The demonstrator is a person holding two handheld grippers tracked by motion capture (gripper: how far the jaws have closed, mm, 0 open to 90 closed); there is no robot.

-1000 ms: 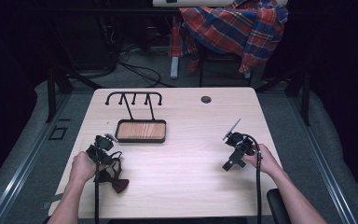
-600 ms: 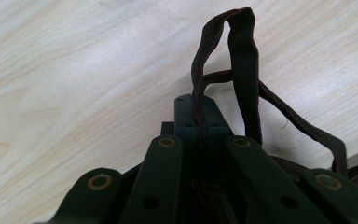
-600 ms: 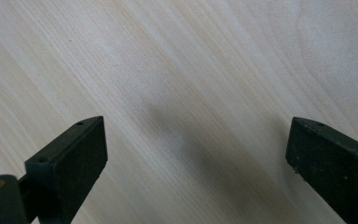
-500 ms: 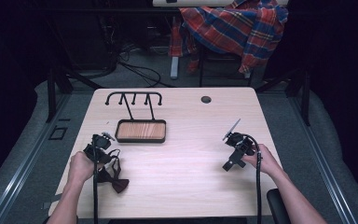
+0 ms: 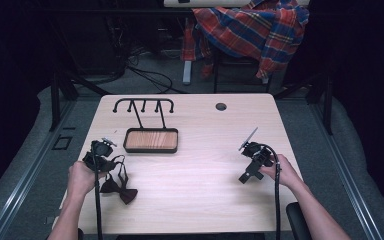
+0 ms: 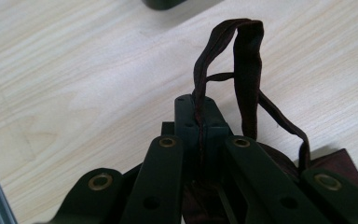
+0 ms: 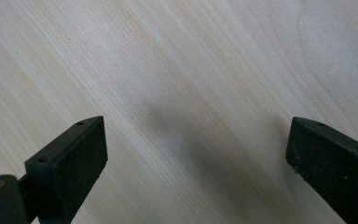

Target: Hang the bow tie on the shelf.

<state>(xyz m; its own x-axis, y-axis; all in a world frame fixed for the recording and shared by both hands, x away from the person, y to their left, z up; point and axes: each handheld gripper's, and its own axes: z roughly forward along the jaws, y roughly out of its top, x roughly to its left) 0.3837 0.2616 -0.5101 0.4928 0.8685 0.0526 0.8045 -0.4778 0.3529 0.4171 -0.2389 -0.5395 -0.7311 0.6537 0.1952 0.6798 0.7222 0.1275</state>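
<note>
I see the left gripper (image 5: 96,156) clamped tight on the strap of the dark red bow tie (image 5: 116,186); the bow lies on the table (image 5: 200,200) near the front-left edge, just beside the left hand (image 5: 81,178). Right gripper (image 5: 250,162) has jaws spread wide, nothing between them, over bare wood.

A dark maroon bow tie (image 5: 116,186) is showing its matching maroon strap (image 6: 248,70) pinched between the black jaws of the left gripper (image 6: 200,123), whose brass-coloured rivets are glinting. The pale, light-wood-grained table (image 7: 191,70) is showing between the wide-apart matte black pads of the right gripper (image 7: 196,154). Beyond the left jaws, a black-rimmed tray (image 5: 151,140) is showing a reddish-brown wooden floor.
</note>
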